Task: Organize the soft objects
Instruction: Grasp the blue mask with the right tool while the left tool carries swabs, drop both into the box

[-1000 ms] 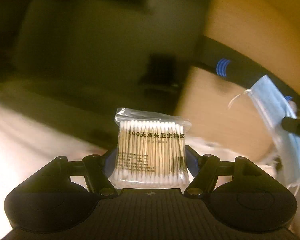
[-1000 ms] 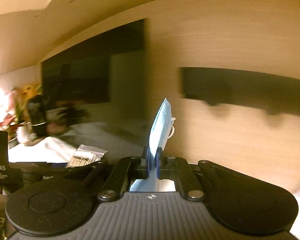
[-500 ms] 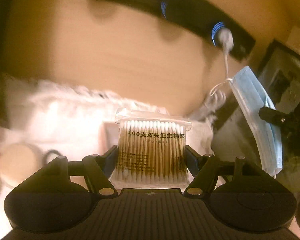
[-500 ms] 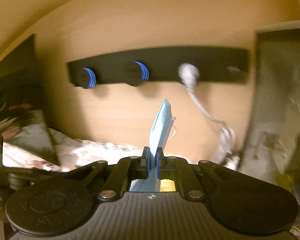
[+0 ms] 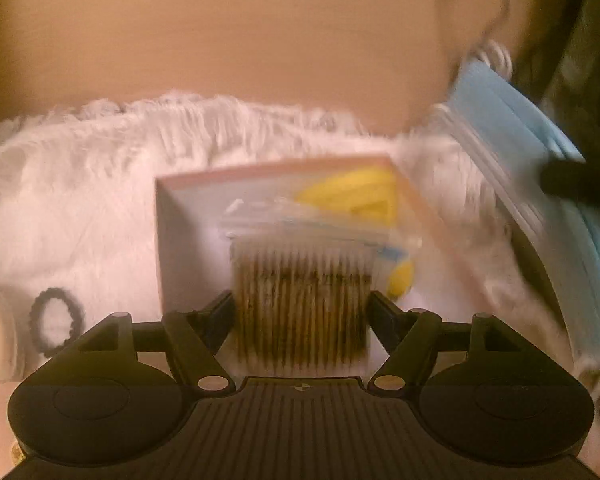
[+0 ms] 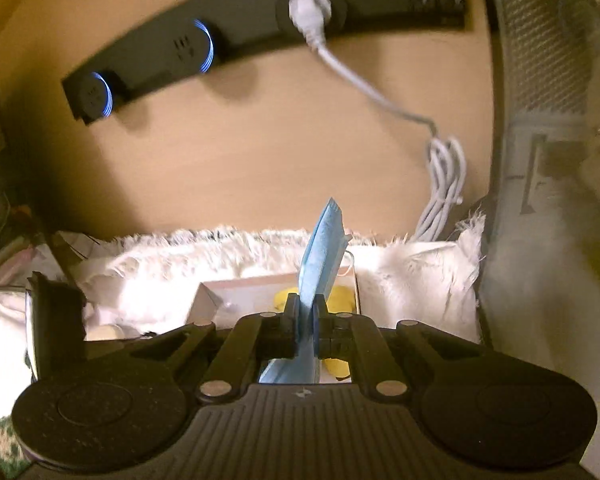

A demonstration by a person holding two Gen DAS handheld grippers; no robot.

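Observation:
My left gripper (image 5: 300, 312) is shut on a clear pack of cotton swabs (image 5: 304, 300) and holds it upright above a pink-rimmed open box (image 5: 188, 232). The box lies on a white furry cloth (image 5: 100, 184) and holds yellow items (image 5: 352, 192). My right gripper (image 6: 306, 320) is shut on a folded blue face mask (image 6: 320, 248) that stands upright between the fingers. The same mask (image 5: 540, 200) shows at the right of the left wrist view, over the box's right side. The box (image 6: 236, 296) also lies just ahead of the right gripper.
A black hair tie (image 5: 54, 322) lies on the cloth at the left. A black power strip (image 6: 260, 28) with a white plug and coiled cable (image 6: 440, 184) is on the wooden wall. A grey mesh object (image 6: 540, 60) stands at the right.
Both grippers have swung round and tilted down, from the dark room and wall to the white cloth. The open box has come into view below the swab pack and the mask. Both grips are unchanged.

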